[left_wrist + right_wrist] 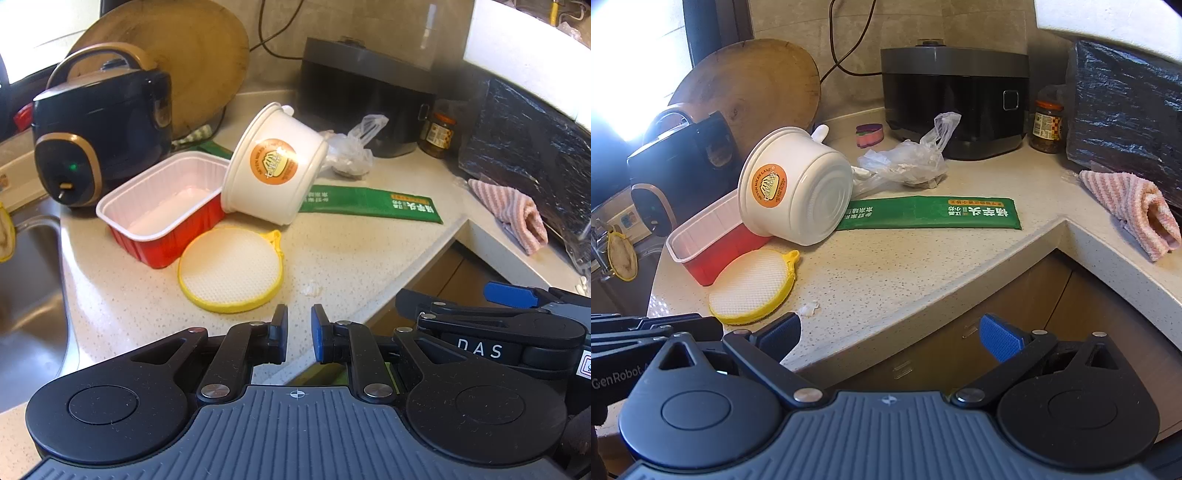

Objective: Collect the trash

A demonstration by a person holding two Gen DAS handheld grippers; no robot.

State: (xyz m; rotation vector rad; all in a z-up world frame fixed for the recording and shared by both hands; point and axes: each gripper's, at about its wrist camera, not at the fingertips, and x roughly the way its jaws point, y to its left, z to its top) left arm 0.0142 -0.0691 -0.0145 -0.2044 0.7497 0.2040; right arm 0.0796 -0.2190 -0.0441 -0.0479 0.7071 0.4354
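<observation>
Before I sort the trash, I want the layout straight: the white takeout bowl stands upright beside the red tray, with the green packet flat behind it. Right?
Not quite. The white takeout bowl is tipped on its side, leaning on the red tray's rim, its ribbed base facing out; the right wrist view shows it best. The green packet does lie flat behind it.

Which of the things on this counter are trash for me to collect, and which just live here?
Likely trash:
white takeaway tub, tipped on its side
red tray, empty
green packet, lying flat
clear plastic bag, crumpled

Probably stays:
yellow scrubber
striped cloth
small rice cooker
grey cooker
jar
wooden board
</observation>
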